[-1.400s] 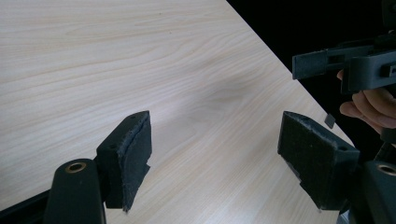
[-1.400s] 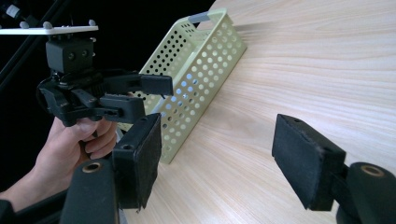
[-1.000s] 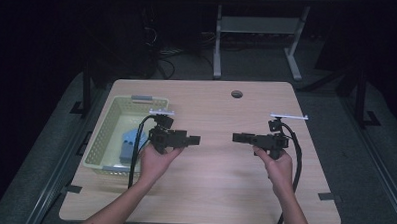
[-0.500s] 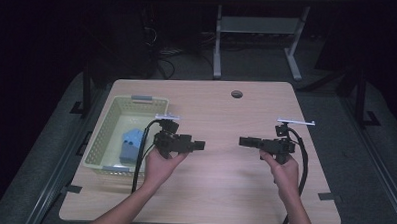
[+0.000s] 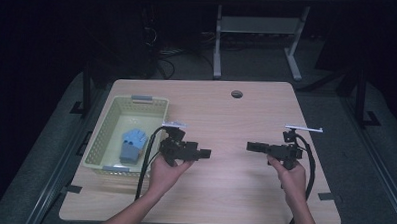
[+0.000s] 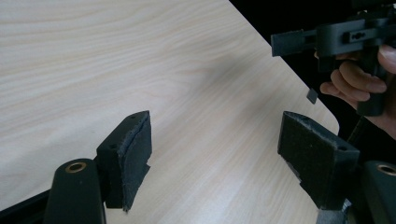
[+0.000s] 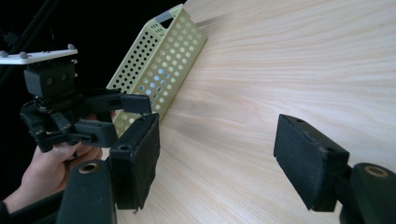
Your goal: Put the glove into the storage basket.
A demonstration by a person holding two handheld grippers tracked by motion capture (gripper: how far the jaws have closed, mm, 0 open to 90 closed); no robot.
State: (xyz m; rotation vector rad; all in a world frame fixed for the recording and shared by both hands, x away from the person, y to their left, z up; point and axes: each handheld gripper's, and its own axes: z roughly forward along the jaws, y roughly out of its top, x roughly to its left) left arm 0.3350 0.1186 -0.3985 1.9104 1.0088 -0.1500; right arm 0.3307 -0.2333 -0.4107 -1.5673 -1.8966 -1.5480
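High view: left gripper [image 5: 205,154] and right gripper [image 5: 251,146] face each other above table [image 5: 233,193], apart; blue cloth [image 5: 132,144] inside yellow basket [image 5: 117,120].
Left gripper view: jaws wide, nothing between.
Right gripper view: jaws wide, nothing between; basket behind left gripper.

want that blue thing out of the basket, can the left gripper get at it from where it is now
Probably yes. The left gripper is open and empty, just right of the yellow-green basket. The basket is open-topped and nothing covers the blue object. The near wall means reaching in from above, not sideways.
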